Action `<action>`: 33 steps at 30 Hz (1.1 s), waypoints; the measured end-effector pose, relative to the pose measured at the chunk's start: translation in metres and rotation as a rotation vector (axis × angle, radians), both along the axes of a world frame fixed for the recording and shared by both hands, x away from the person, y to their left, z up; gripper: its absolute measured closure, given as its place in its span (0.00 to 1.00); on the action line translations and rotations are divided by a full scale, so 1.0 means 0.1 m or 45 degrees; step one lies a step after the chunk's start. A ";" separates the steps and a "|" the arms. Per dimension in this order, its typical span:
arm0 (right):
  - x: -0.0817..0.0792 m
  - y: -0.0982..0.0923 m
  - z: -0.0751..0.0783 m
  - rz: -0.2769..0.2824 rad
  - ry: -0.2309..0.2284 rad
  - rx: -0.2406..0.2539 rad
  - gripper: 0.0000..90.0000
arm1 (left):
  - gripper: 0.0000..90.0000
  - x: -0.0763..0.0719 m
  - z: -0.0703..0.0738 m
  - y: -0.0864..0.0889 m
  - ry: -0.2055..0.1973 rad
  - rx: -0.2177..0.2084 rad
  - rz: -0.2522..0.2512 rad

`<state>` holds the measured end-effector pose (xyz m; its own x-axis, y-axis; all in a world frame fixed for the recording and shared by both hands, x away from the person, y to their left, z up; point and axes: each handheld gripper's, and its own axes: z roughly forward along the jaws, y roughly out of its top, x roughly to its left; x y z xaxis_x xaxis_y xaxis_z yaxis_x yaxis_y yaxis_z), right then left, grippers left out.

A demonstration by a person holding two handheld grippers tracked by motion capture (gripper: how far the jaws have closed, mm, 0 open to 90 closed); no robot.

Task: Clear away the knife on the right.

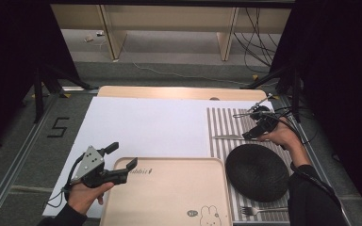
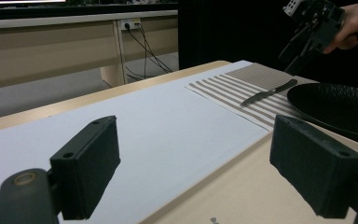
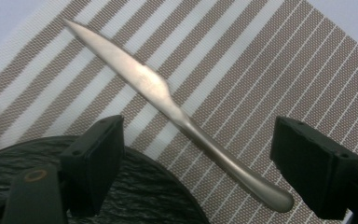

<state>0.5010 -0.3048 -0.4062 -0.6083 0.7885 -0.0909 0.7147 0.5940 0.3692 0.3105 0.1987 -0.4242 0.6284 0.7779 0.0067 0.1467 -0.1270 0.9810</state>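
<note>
Both tongs stand spread and pinch nothing. Right gripper (image 1: pixel 253 133) hangs over the far half of the brown-and-white striped woven placemat (image 1: pixel 219 123), its 2 jaws wide apart on either side of the handle end of the flat, matte silver metal table knife (image 3: pixel 168 105). That knife lies flat on the placemat, blade pointing toward the white sheet (image 1: pixel 146 125) that covers the bench, handle toward the bench's right edge, just beyond the far rim of the round black textured plate (image 1: pixel 258 172). Left gripper (image 1: pixel 122 157) hovers at the near-left corner of the beige plastic tray with a rabbit print (image 1: pixel 169 197), 1 jaw over the tray's far edge.

Risks, as I judge them: the knife handle is thin, smooth and lies flush on the weave, so jaws closing too high would likely slide off it or flick it sideways. Closing too low could snag the placemat and drag it, shifting the plate and the silver fork (image 1: pixel 259 210) at the placemat's near edge. 1 jaw sits very near the plate's rim in the right gripper view; a descent there could knock the plate. A grip at the handle's far tip could let the blade droop and swing.
</note>
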 end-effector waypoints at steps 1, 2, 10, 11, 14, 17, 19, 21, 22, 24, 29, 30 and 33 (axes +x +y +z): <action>0.02 0.00 -0.01 -0.002 0.005 -0.011 0.22 | 0.17 0.00 0.00 0.00 -0.002 0.002 0.001; 0.02 0.00 -0.01 -0.002 0.005 -0.011 0.22 | 0.17 0.00 0.00 0.00 -0.002 0.003 0.002; 0.15 0.01 -0.10 0.018 0.054 -0.094 0.24 | 0.17 0.00 0.00 0.00 -0.001 0.004 0.000; 0.16 0.02 -0.11 0.009 0.059 -0.103 0.24 | 0.17 0.00 0.00 0.00 -0.003 0.004 0.000; 0.19 0.02 -0.13 0.015 0.073 -0.110 0.25 | 0.17 0.00 0.00 -0.01 -0.004 0.003 0.001; 0.22 0.04 -0.15 0.014 0.088 -0.132 0.26 | 0.17 0.00 0.00 -0.01 -0.006 0.004 0.002; 0.23 0.05 -0.17 0.026 0.098 -0.153 0.26 | 0.17 0.00 0.00 -0.01 -0.006 0.005 0.001; 0.25 0.06 -0.20 0.025 0.112 -0.166 0.27 | 0.17 0.00 0.00 -0.01 -0.008 0.006 0.001; 0.25 0.07 -0.22 0.026 0.117 -0.171 0.27 | 0.17 0.00 0.00 -0.01 -0.007 0.004 0.002; 0.27 0.08 -0.26 0.033 0.134 -0.195 0.28 | 0.17 0.00 0.00 -0.01 -0.009 0.006 0.002; 0.30 0.09 -0.31 0.042 0.156 -0.235 0.29 | 0.17 0.00 0.00 -0.01 -0.011 0.007 0.004; 0.30 0.09 -0.31 0.042 0.156 -0.235 0.29 | 0.17 -0.01 0.00 -0.01 -0.011 0.007 0.003; 0.31 0.10 -0.34 0.042 0.168 -0.251 0.31 | 0.17 -0.01 0.00 -0.01 -0.010 0.004 0.003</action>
